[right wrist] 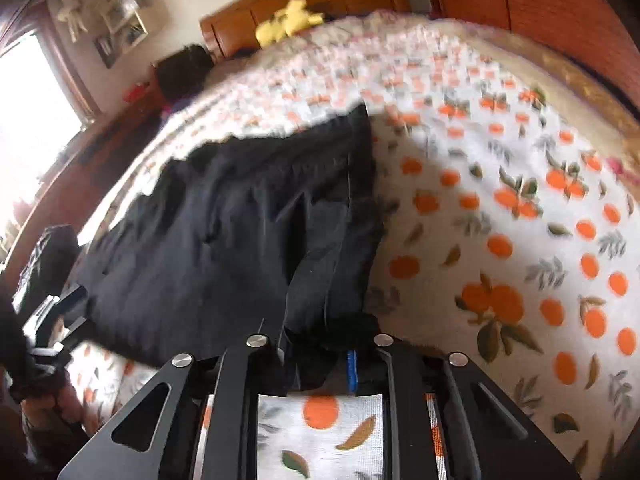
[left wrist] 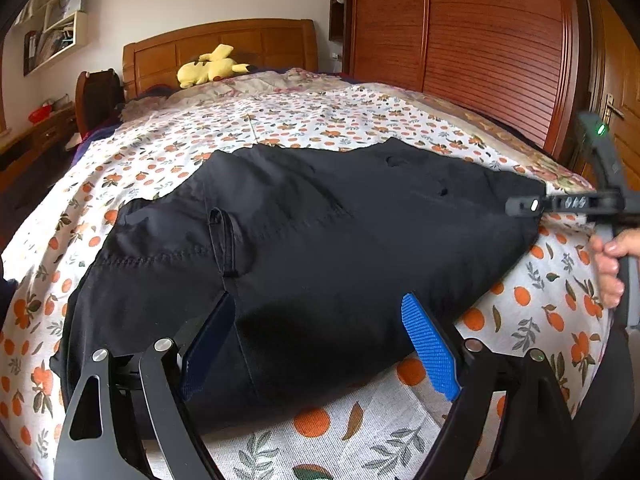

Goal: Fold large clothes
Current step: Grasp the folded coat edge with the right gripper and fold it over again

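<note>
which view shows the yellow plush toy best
The left wrist view: the yellow plush toy lies sharp and whole against the wooden headboard, ears and tail distinct. In the right wrist view it is only a blurred yellow patch near the top of the frame.

One black garment [left wrist: 304, 248] on one bed [left wrist: 280, 120]. Two grippers: left gripper [left wrist: 324, 344], right gripper [right wrist: 320, 354]. One yellow plush toy [left wrist: 210, 66]. One wooden headboard [left wrist: 224, 42]. One wardrobe [left wrist: 460, 32].
</note>
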Tool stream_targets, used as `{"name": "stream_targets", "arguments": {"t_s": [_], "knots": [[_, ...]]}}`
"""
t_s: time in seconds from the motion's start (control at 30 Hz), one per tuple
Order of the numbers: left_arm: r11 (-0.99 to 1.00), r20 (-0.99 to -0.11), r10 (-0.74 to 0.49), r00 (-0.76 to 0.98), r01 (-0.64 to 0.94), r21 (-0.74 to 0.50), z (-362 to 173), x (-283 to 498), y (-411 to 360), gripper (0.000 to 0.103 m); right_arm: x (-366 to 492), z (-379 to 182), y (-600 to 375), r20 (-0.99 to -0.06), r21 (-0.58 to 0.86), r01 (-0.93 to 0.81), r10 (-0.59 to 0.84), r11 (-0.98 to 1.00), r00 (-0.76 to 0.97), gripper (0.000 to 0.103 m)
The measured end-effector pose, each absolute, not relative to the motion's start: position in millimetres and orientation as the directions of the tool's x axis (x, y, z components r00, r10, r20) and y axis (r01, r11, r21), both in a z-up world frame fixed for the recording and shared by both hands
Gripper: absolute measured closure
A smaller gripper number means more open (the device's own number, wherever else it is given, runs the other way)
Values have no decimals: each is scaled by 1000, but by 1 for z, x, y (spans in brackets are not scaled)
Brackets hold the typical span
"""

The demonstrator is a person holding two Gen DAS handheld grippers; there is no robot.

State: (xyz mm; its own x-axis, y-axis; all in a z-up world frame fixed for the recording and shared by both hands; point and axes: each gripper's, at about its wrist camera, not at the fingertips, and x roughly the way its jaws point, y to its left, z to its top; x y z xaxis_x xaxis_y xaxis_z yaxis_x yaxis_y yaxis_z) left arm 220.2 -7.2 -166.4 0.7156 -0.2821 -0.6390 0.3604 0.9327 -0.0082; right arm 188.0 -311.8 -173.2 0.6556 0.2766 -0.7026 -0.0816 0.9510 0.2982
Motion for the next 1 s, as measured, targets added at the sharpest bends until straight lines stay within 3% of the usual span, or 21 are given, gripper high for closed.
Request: {"name": "stream_targets", "arguments": {"t_s": [0.2,0.37,0.7,1.0], "knots": [[936,-662,-260,703,352,5,-175,226,-11,16,171,-119,-283,-583,226,-196,293,954,757,91],[937,-669,-258,697,349,3,-177,229,-11,16,171,-100,-262,-574,152,-244,286,958,767,91],[944,-599,-288,747,326,-49,-143,209,18,16,177,-69,-220,-544,107,-340,341,935,767,92],[967,-563,-237,792,248,-59,-129,181,69,16,192,-48,-131,-526,48,-475,426,879,736,93]]}}
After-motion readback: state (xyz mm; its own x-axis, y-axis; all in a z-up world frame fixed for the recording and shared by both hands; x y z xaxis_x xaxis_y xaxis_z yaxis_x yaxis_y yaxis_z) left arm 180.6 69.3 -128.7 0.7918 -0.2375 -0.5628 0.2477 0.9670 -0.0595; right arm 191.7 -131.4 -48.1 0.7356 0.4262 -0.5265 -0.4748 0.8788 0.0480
